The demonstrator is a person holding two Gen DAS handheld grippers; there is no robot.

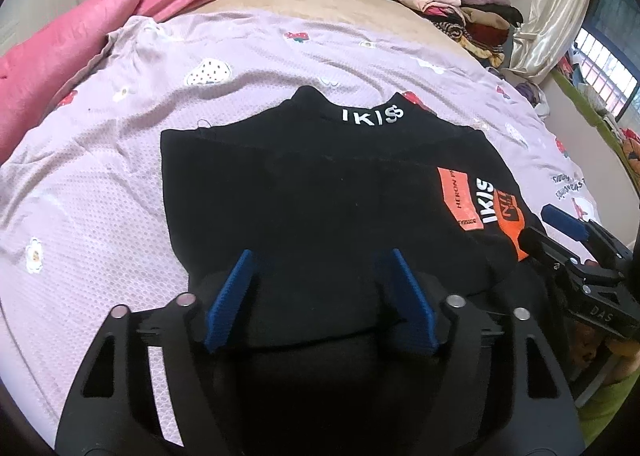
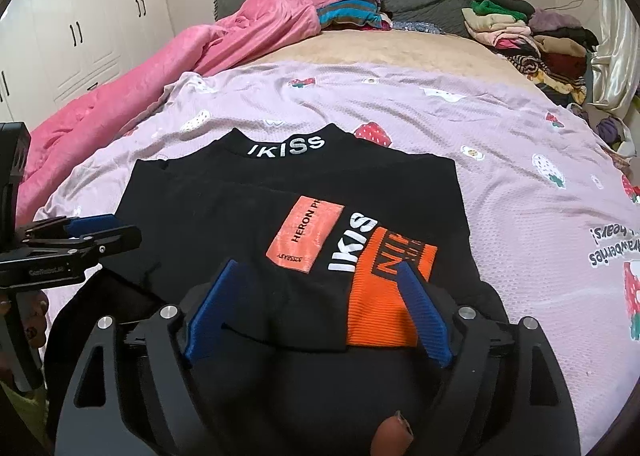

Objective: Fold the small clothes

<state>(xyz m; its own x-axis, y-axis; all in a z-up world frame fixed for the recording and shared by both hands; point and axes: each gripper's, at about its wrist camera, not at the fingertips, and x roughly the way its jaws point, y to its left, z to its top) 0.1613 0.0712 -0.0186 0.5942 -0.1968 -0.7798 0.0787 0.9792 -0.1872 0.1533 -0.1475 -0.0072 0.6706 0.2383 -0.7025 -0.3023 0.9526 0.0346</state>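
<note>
My left claw (image 1: 320, 300) has its jaws apart over the near left hem of the black top (image 1: 320, 192) — gripping nothing; my right claw (image 2: 320, 312) is likewise spread over the near right hem, by the orange patch (image 2: 384, 296); the top lies flat on the lilac sheet (image 1: 100, 184), collar far, long axis running away from me — both claws equally near.

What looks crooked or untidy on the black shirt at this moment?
The black shirt lies mostly flat on the lilac sheet, but its orange sleeve end is folded slantwise across the front, and the near hem bunches up between both open hand-held grippers.
</note>
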